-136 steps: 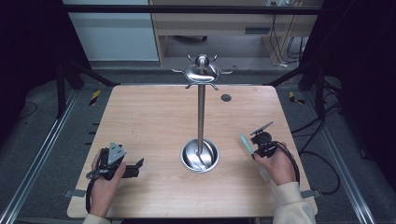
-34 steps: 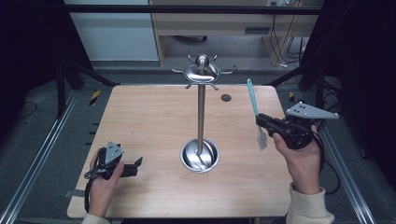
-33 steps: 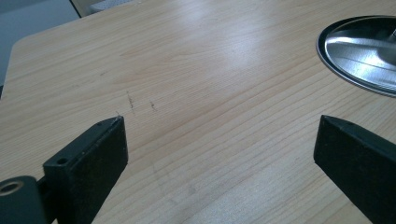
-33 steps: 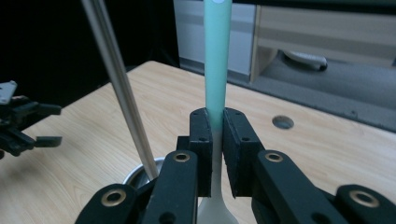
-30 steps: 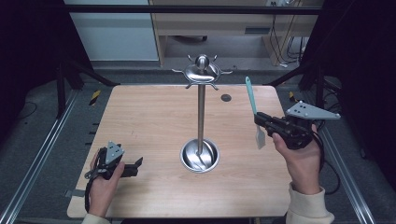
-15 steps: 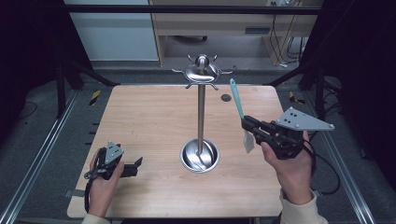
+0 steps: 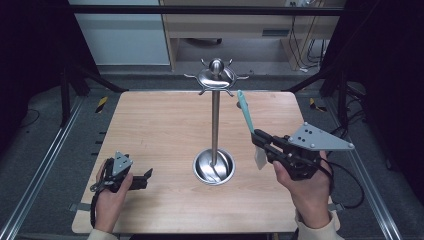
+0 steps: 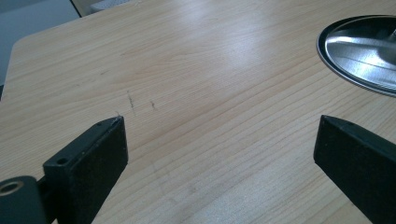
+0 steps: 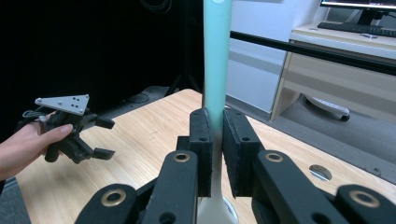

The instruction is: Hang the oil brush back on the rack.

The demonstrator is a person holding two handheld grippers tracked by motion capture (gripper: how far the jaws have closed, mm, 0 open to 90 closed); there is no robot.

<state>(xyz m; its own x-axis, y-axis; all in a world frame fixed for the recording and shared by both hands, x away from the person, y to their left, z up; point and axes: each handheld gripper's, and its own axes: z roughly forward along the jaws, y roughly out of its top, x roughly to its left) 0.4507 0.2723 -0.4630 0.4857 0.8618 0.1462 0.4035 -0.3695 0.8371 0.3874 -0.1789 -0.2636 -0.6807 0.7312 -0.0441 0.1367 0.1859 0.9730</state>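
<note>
**Desk:** What is the right gripper point(image 7: 259, 140) doing with that long teal-handled, white-bladed plastic spatula point(image 7: 246, 116)?

**Photographer:** Clamped on it mid-handle, handle end raised beside the hooked crown of the tall polished steel utensil stand point(image 7: 215, 95), blade hanging below the jaws. My reading: lining it up for a hook.

**Desk:** And the left gripper point(image 7: 142, 179)?

**Photographer:** Parked low near the front edge of the pale wooden table point(image 7: 150, 125), jaws apart on nothing. There's bare board all round the stand's dish base, so the right side has room to swing.
</note>
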